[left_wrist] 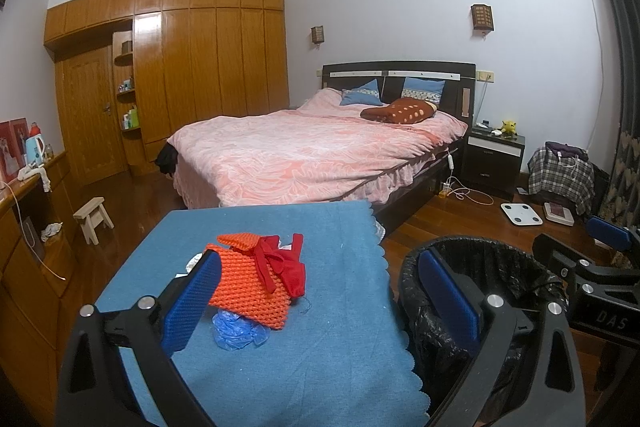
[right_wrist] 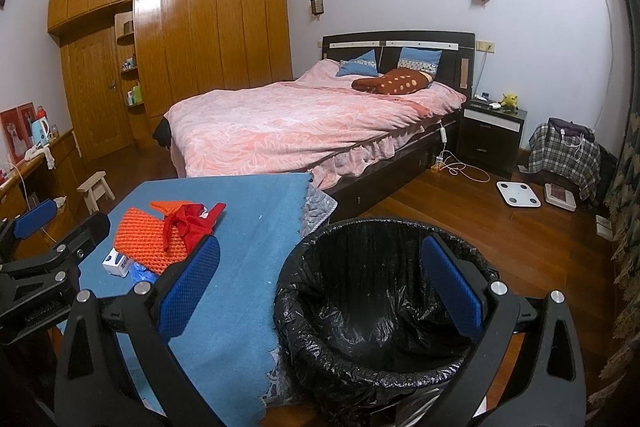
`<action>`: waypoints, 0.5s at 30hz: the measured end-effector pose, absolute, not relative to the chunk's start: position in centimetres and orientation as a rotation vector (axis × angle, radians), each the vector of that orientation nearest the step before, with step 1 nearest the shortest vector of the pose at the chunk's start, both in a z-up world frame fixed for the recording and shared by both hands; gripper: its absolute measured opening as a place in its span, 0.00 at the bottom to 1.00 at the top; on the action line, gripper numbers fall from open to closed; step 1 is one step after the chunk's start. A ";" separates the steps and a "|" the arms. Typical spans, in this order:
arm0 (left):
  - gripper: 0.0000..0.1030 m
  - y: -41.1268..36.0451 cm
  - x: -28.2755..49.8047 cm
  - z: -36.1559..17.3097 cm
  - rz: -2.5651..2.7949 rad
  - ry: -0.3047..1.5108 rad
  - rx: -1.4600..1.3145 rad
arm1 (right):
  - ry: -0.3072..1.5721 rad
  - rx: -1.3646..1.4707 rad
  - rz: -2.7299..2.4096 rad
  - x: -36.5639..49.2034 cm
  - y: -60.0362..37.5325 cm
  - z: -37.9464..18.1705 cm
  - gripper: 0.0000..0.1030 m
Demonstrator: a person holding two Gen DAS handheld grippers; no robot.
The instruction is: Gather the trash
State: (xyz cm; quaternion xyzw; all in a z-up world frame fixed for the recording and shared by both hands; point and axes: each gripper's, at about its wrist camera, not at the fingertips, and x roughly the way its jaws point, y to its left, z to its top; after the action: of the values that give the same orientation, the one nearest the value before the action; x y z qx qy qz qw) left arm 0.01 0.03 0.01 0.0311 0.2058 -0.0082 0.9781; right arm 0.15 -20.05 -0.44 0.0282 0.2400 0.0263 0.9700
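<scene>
Right wrist view only: a small white and blue box [right_wrist: 117, 263] is seen on the table [right_wrist: 240, 247], just beside the orange mesh piece [right_wrist: 148, 243]; the inside of the bin [right_wrist: 380, 307] is seen to its bottom, and no contents can be made out against the black liner.
Left wrist view only: the crumpled blue plastic [left_wrist: 236, 333] is shown whole, tucked under the near edge of the orange mesh piece [left_wrist: 252, 291]; only the bin's [left_wrist: 500, 267] rim is seen.
Left tool [left_wrist: 320, 299]: held level above the table [left_wrist: 340, 347], fingers spread wide apart, nothing held; the left pad [left_wrist: 192, 303] overlaps the mesh piece in view, but contact cannot be told.
Right tool [right_wrist: 324, 291]: held over the bin's mouth, fingers wide apart, nothing held.
Trash: a red fabric strip [left_wrist: 280, 263] is draped across the mesh piece, mid-table.
Materials: the mesh is knobbly foam netting; the table is covered by a blue cloth with a scalloped edge; the liner is glossy and wrinkled; the pads are blue and textured.
Bin position: on the wooden floor [right_wrist: 500, 247], against the table's right side.
</scene>
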 end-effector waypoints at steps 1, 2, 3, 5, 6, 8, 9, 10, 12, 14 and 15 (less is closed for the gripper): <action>0.94 0.0 0.0 0.0 -0.017 0.416 0.063 | 0.485 0.057 0.053 0.1 -20.1 -0.4 0.95; 0.94 0.0 0.0 0.0 -0.017 0.416 0.062 | 0.485 0.057 0.053 0.1 -20.1 -0.4 0.95; 0.94 0.0 0.0 0.0 -0.017 0.415 0.062 | 0.486 0.057 0.053 0.1 -20.1 -0.4 0.95; 0.94 0.0 0.0 0.0 -0.017 0.415 0.062 | 0.487 0.057 0.053 0.1 -20.0 -0.4 0.95; 0.94 0.0 0.0 0.0 -0.016 0.415 0.062 | 0.486 0.057 0.053 0.1 -20.1 -0.4 0.95; 0.94 0.0 0.0 0.0 -0.017 0.415 0.062 | 0.486 0.056 0.054 0.1 -20.1 -0.4 0.95; 0.94 0.0 0.0 0.0 -0.017 0.415 0.062 | 0.487 0.056 0.054 0.1 -20.1 -0.5 0.95; 0.94 0.0 0.0 0.0 -0.017 0.415 0.062 | 0.486 0.056 0.056 0.1 -19.9 -0.5 0.95; 0.94 0.0 0.0 0.0 -0.017 0.416 0.061 | 0.486 0.056 0.056 0.1 -19.8 -0.6 0.95; 0.94 0.0 0.0 0.0 -0.016 0.416 0.061 | 0.487 0.056 0.055 0.1 -19.9 -0.6 0.95; 0.94 0.0 0.0 0.0 -0.017 0.415 0.061 | 0.488 0.056 0.056 0.1 -19.8 -0.6 0.95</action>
State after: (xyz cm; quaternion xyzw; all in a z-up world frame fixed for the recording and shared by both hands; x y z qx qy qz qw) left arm 0.00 0.04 0.02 0.0304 0.2062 -0.0085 0.9780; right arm 0.09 -19.82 -0.63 0.0276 0.2414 0.0279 0.9696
